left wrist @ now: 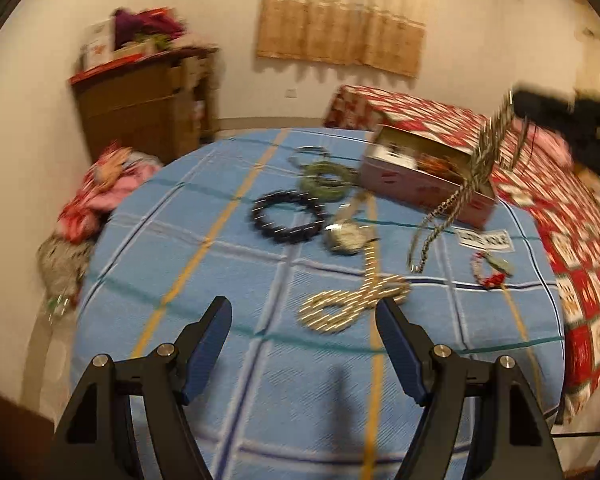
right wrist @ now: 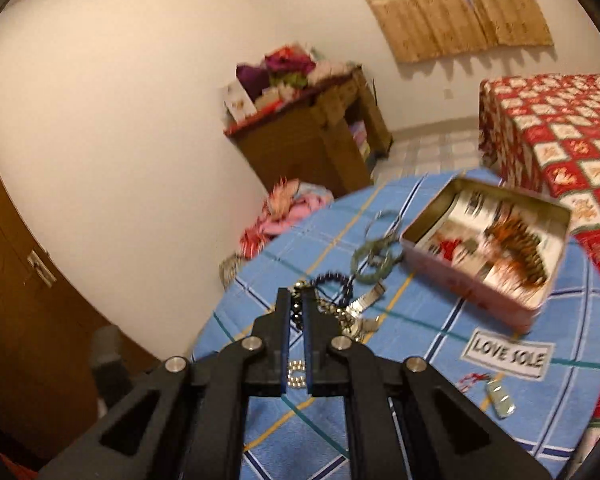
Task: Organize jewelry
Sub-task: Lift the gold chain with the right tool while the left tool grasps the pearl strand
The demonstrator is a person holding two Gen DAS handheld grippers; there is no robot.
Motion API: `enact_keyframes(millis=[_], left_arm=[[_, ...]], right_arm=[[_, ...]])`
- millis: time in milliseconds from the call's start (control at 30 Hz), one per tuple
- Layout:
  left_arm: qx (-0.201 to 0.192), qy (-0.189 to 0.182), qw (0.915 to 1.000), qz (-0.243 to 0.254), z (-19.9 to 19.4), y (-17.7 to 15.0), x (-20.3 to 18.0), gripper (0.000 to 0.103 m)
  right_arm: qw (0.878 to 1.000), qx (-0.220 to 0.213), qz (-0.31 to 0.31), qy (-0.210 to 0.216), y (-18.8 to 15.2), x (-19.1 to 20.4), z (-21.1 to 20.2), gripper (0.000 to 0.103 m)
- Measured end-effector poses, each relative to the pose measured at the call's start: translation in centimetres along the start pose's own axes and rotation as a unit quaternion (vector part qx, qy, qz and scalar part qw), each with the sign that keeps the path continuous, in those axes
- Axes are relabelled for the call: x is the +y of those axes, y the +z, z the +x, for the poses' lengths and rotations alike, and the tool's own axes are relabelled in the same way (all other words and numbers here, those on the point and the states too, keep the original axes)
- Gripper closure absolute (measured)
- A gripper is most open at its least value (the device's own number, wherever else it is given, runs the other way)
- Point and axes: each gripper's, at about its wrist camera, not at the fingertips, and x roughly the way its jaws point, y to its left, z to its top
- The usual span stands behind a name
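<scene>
One silver chain (right wrist: 296, 304) between right gripper (right wrist: 297, 300) fingers.

From the left wrist we look forward and down along the two fingers across the blue checked tablecloth (left wrist: 228, 360), from fairly close above its near edge, facing the curtain (left wrist: 340, 20) on the far wall. From the right wrist we look from the table's other side, higher and tilted — the wall and wooden cabinet (right wrist: 320, 140) lean in frame. Both views share the pink tin box (left wrist: 424, 184) (right wrist: 480, 280), the jewelry spread beside it, the cabinet (left wrist: 140, 96), the curtain (right wrist: 460, 8) and the red patterned bed cover (left wrist: 560, 240) (right wrist: 560, 128) — the right-wrist view sits nearer the box.
</scene>
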Motion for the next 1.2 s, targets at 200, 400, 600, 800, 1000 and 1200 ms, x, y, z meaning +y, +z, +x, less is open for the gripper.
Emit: enact_keyframes(millis=[200,400,600,800,1000,1200], left_arm=[[0.046,-0.025,0.9967,0.063,5.0,1.4,-3.4,0.029],[0.107,-0.023,0.9912,0.075,7.8,1.4,-3.7,0.050],[0.099,-0.033,0.9922,0.068,7.2,1.3,-3.1,0.091],[0.052,-0.050,0.9971,0.025,4.1,1.6,-2.7,0.098],[0.010,-0.052,0.9984,0.019,0.5,2.7,-2.8,0.098],[-0.035,-0.061,0.9970,0.031,-2.5,4.8,-3.9,0.098]], right_arm=[[0.999,-0.041,-0.005,-0.006,2.1,0.0,-2.9,0.095],[0.998,-0.061,0.000,-0.012,2.4,-1.1,-4.9,0.095],[0.997,-0.074,0.014,-0.008,2.7,-1.8,-5.5,0.095],[0.996,-0.087,0.020,-0.008,2.9,-2.4,-6.8,0.095],[0.994,-0.105,0.025,-0.016,3.5,-3.1,-8.3,0.095],[0.992,-0.119,0.026,-0.025,3.9,-3.8,-9.4,0.095]])
